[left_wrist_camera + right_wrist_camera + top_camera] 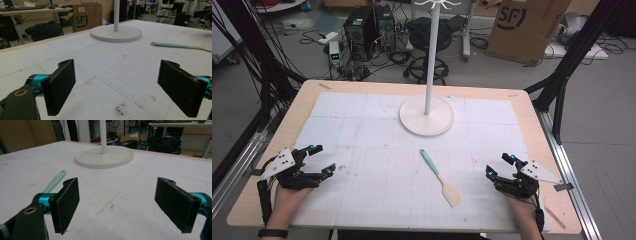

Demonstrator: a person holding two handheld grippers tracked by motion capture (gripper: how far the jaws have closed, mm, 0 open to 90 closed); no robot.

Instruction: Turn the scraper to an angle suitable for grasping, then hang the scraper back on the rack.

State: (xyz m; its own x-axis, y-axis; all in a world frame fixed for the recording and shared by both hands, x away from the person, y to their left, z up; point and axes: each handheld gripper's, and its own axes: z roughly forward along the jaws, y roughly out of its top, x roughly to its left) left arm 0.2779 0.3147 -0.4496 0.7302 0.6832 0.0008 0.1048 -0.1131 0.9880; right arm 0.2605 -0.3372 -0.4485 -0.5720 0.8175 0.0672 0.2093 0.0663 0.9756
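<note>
Jaws spread wide and gripping nothing, the left gripper (321, 159) rests at the near left of the table, its two black pads framing bare white mat in the left gripper view (116, 87). The right gripper (499, 165) sits at the near right, its jaws likewise parted with only mat between them (116, 205). Between the two tools, well apart from both, a spatula (440, 177) lies flat on the gridded white mat (362, 150), its mint-green handle pointing toward the far side and its pale wooden blade toward the person. From the left gripper's camera the spatula (180, 46) shows to the right beyond the jaws; from the right gripper's camera its green handle (54, 181) shows just past the left-hand jaw. Farther back, a white stand (427, 114) with a round base and an upright pole stands near the middle of the table's far half. The person's hands hold each gripper from the near edge.
</note>
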